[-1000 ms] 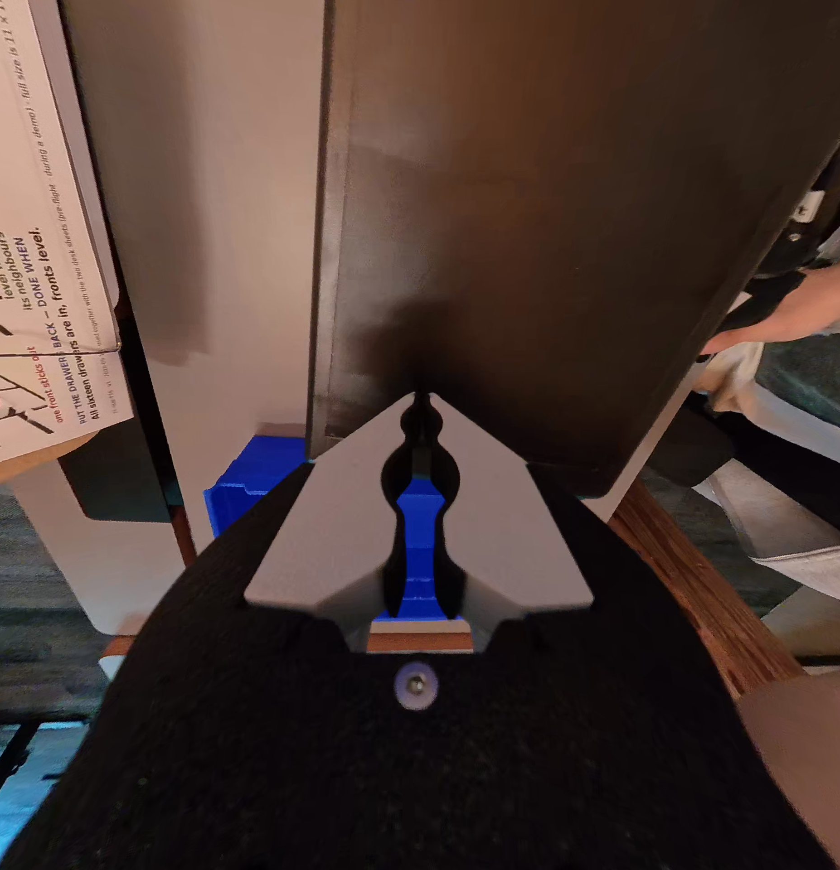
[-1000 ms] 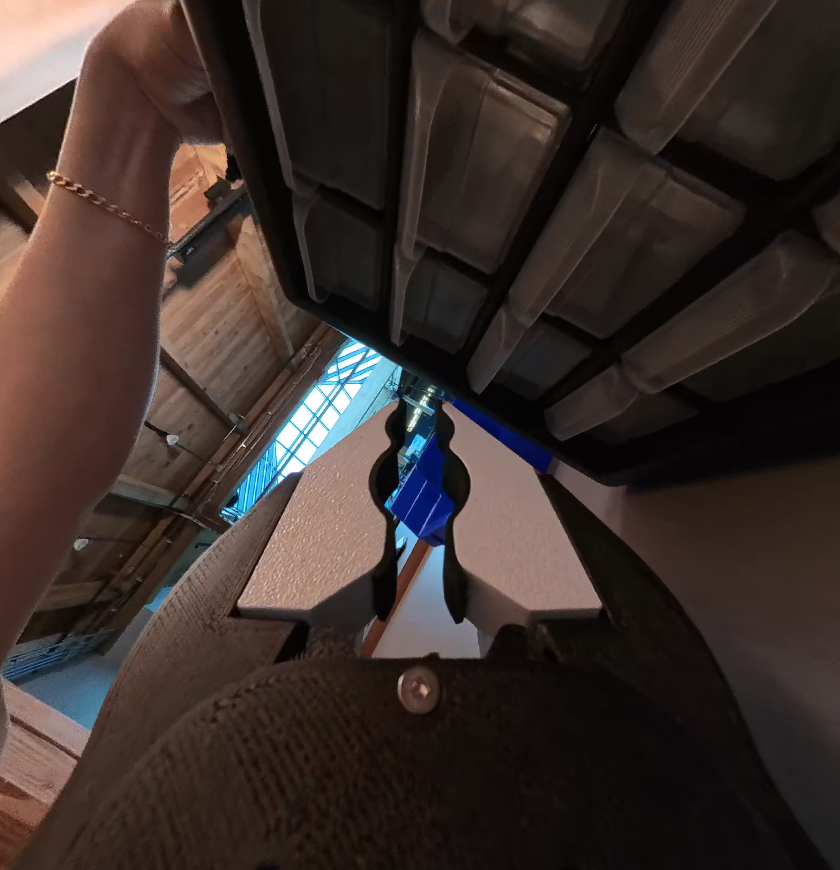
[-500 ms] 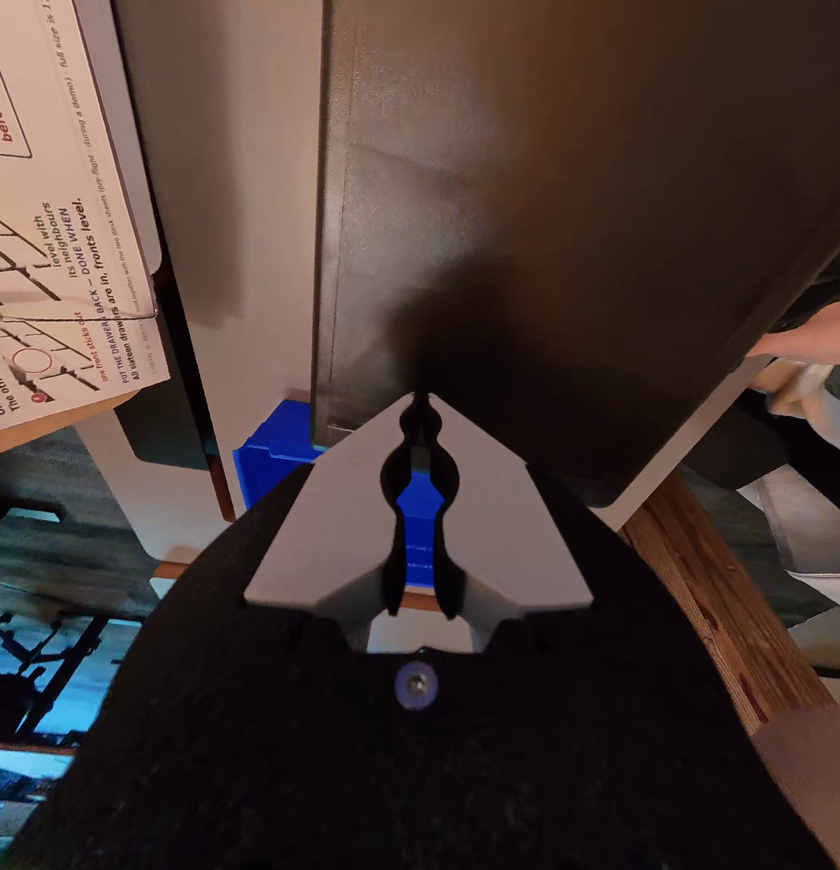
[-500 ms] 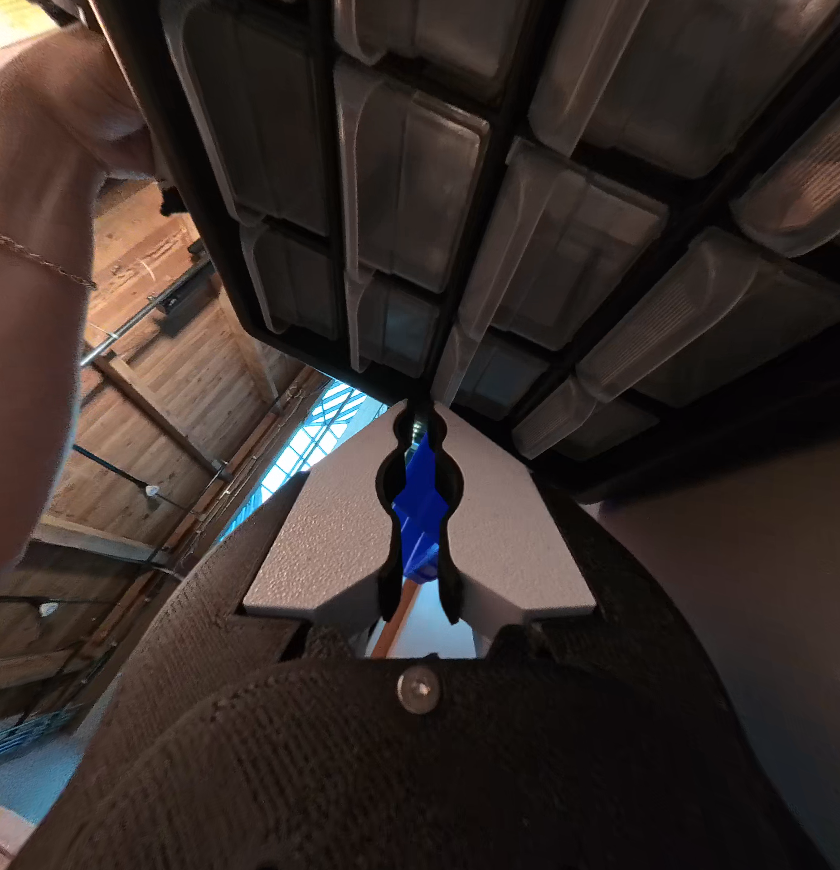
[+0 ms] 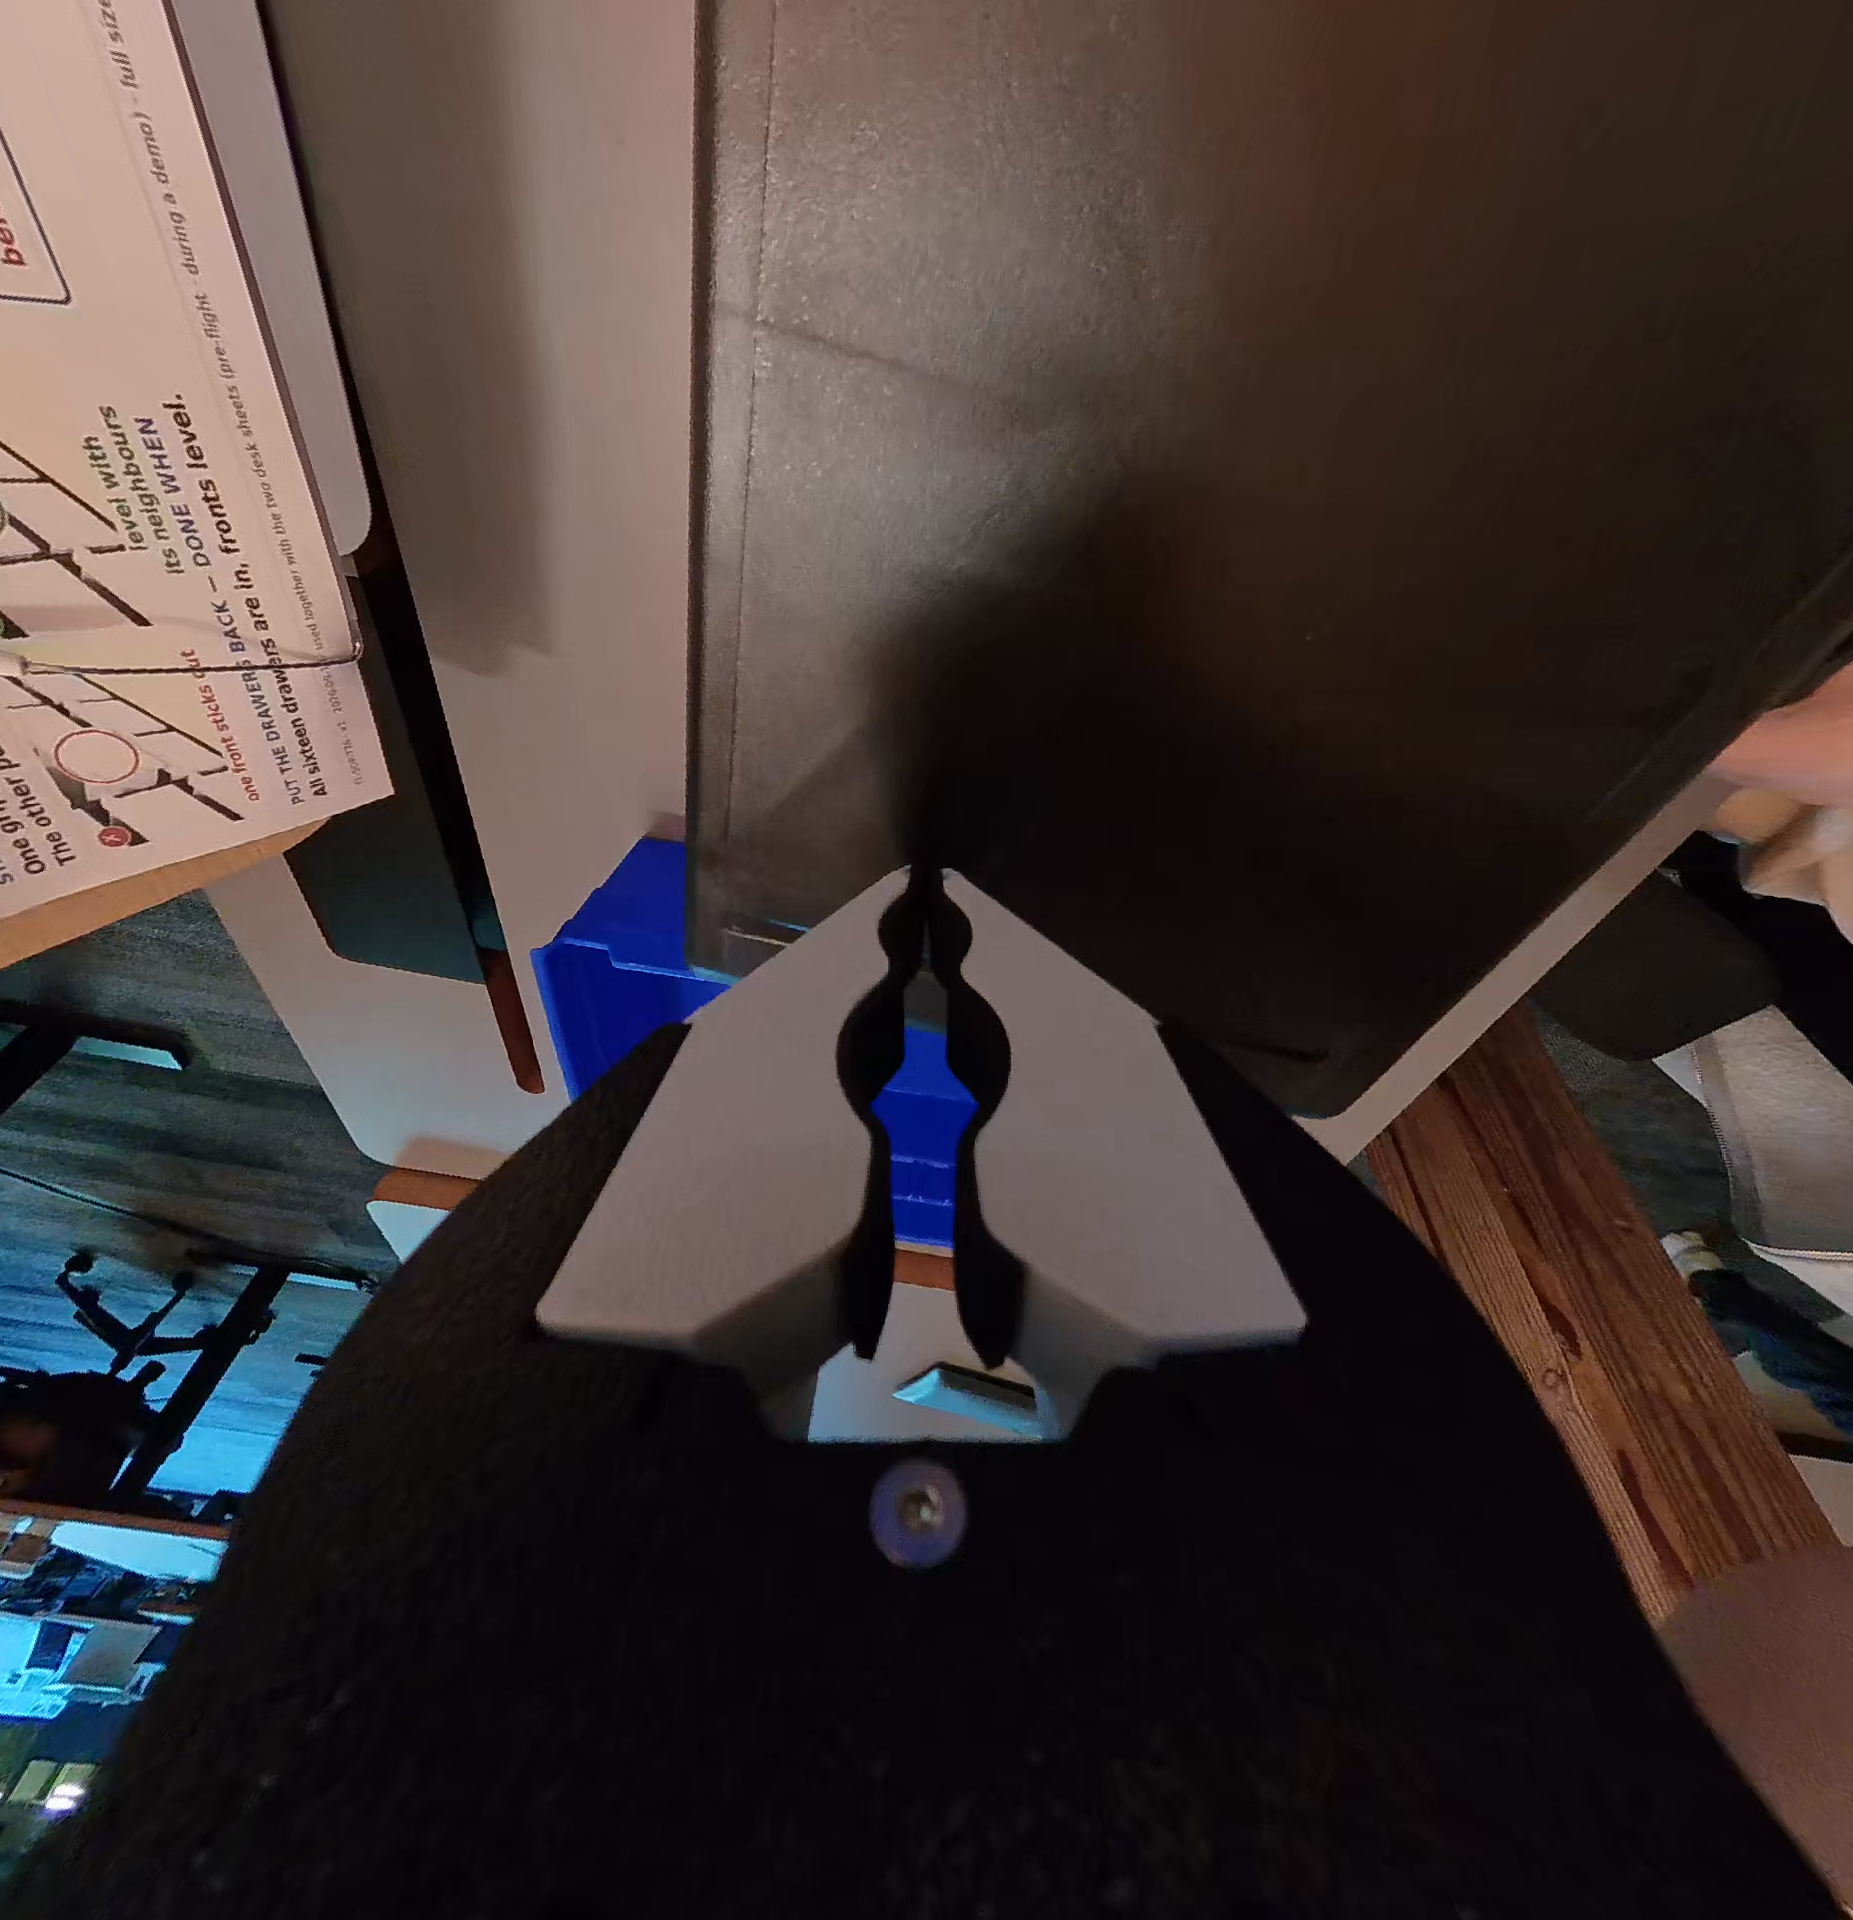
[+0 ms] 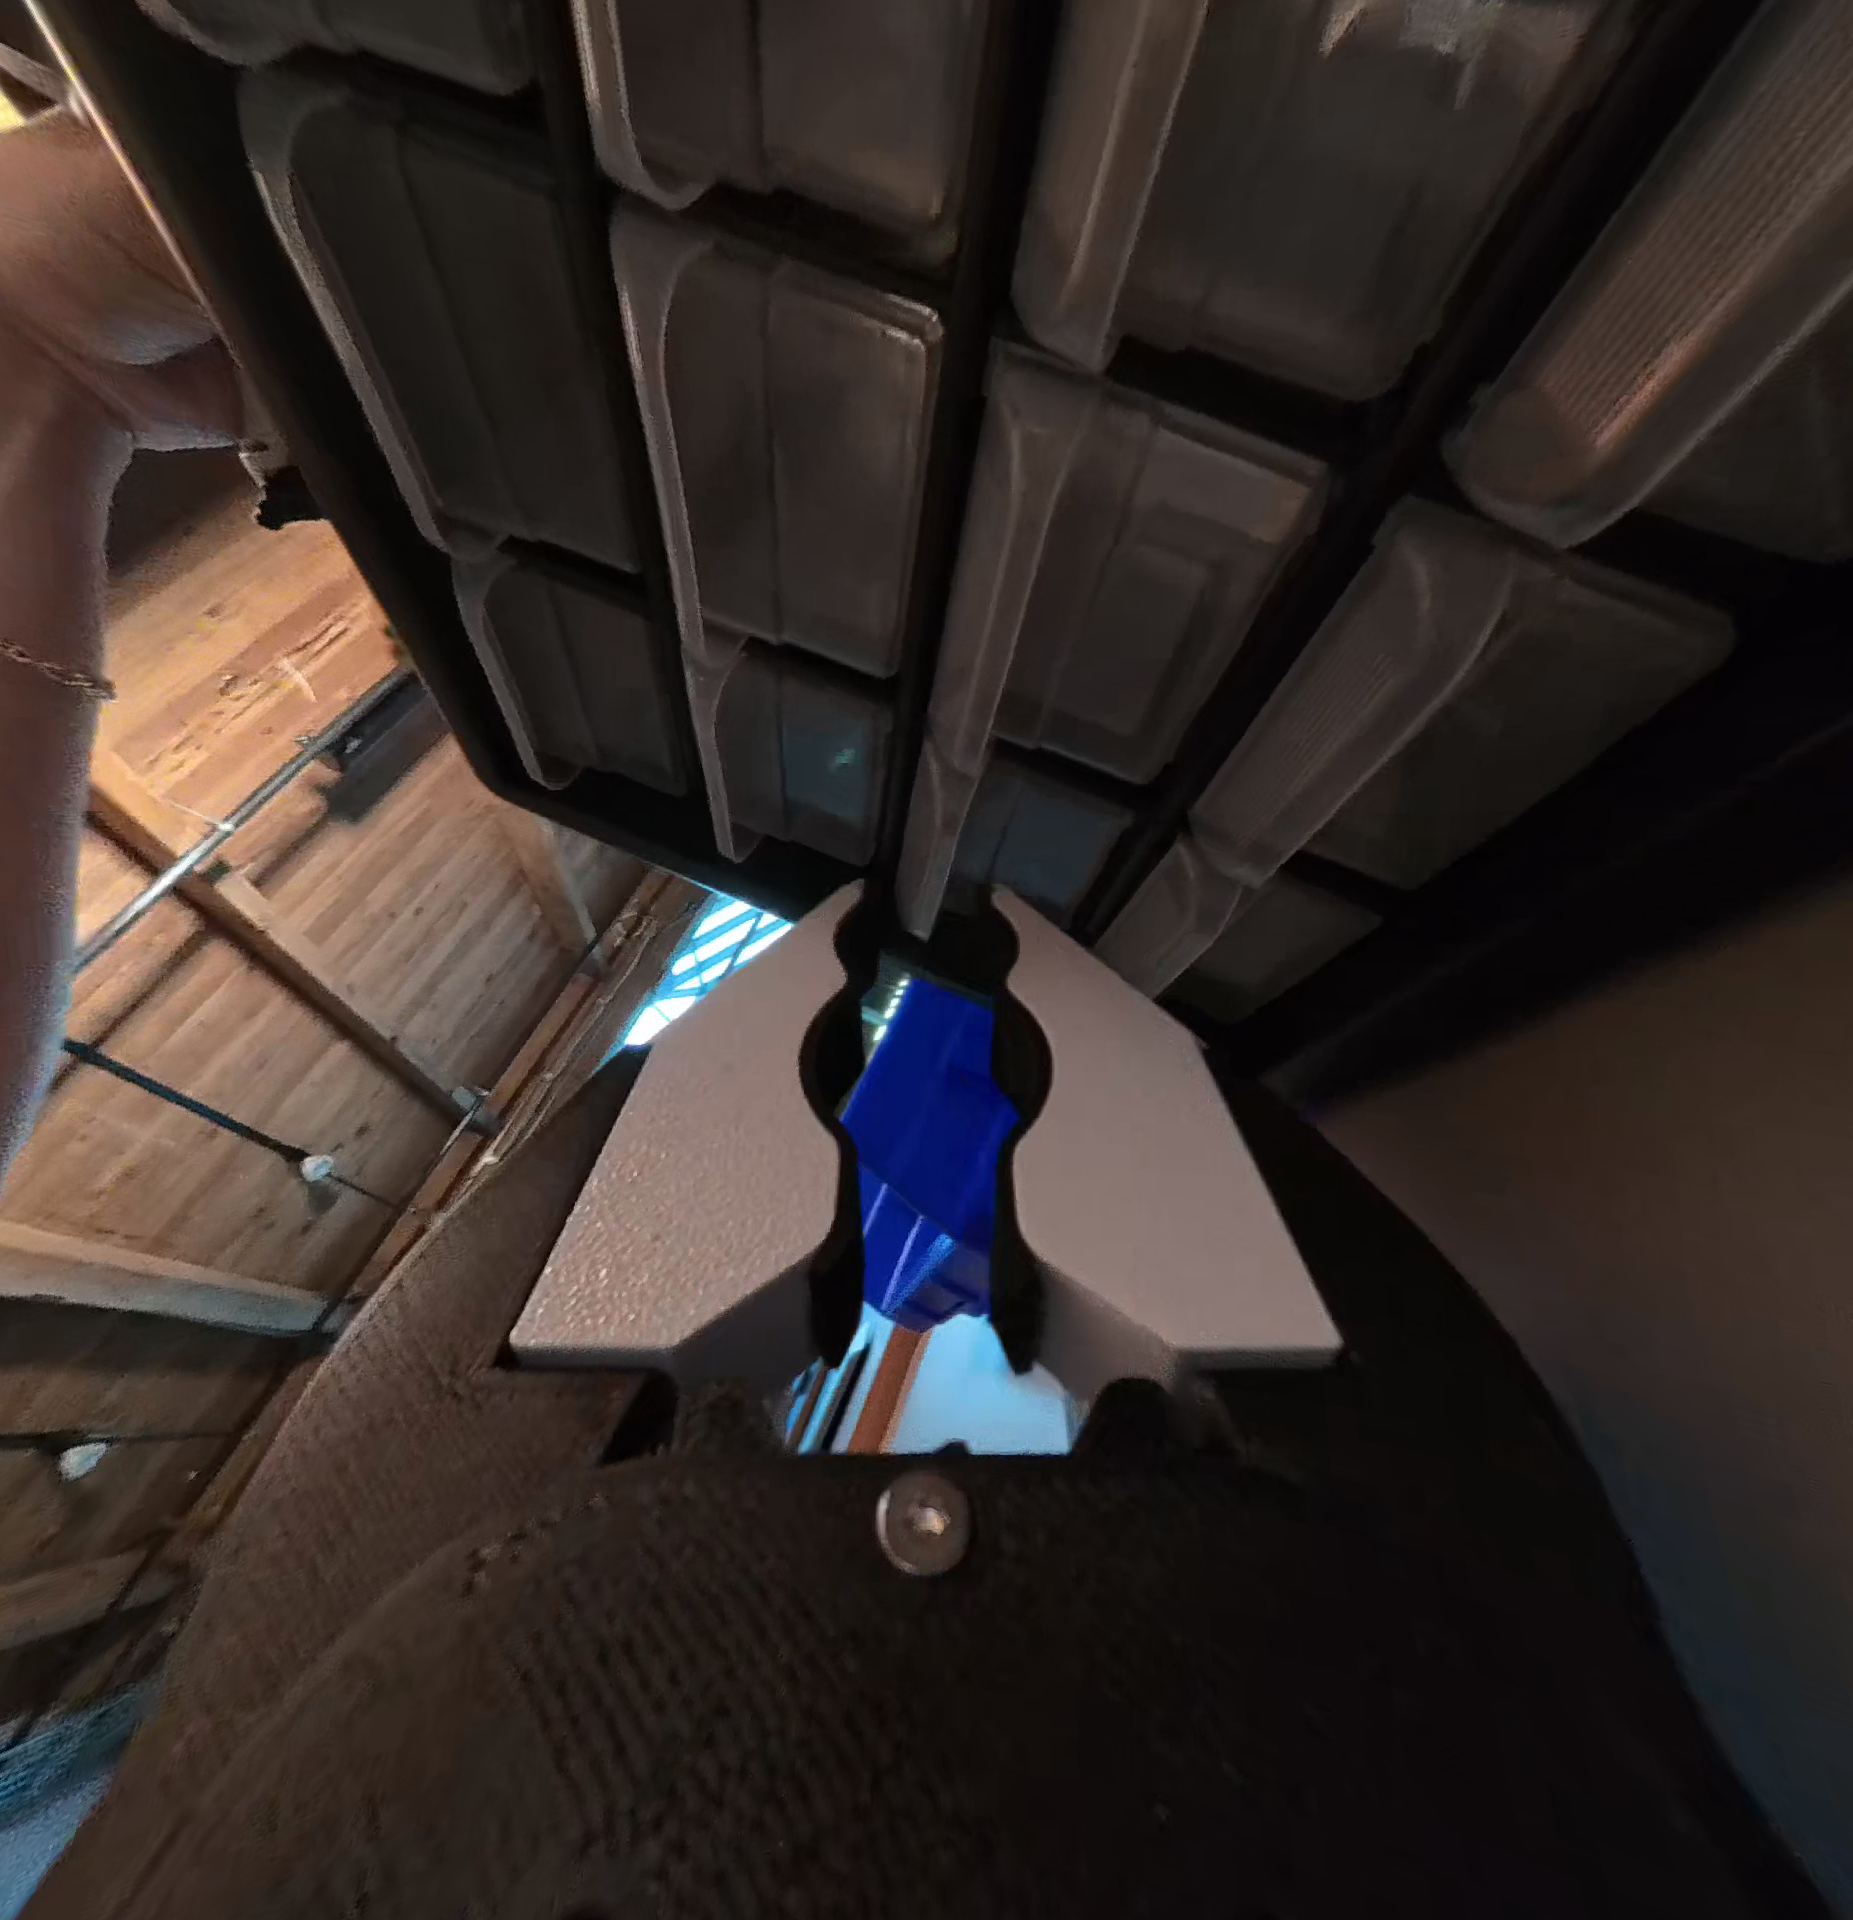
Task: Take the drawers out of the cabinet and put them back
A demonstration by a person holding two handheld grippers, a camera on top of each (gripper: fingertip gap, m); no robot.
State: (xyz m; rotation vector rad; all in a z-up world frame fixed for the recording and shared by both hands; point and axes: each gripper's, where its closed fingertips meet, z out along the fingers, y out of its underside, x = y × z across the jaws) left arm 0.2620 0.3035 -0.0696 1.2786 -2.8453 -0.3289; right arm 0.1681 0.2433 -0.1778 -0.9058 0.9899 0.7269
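In the left wrist view, a printed sheet [image 5: 122,499] is seen at 10 o'clock, lying on a white board [image 5: 548,343]. A blue bin [image 5: 610,977] is seen just left of centre, partly hidden behind the cabinet [image 5: 1265,436], whose black side panel fills the frame from 12 to 2 o'clock. The left gripper [image 5: 924,883] is held with its tips pressed together against the lower part of that panel; nothing is seen clamped between them. A wooden table edge [image 5: 1545,1299] is seen at 4 o'clock, and part of a hand [image 5: 1826,727] at 3 o'clock.

In the right wrist view, a hand [image 6: 60,343] is laid against the cabinet's [image 6: 278,343] edge at 10 o'clock. The clear drawers [image 6: 787,457] are all seated in their slots, from 11 to 2 o'clock. The right gripper [image 6: 927,914] is set at the bottom row, its tips slightly apart, with a drawer lip [image 6: 927,852] just at the gap; whether it is gripped cannot be told. The bin [image 6: 932,1132] is seen through the gap.
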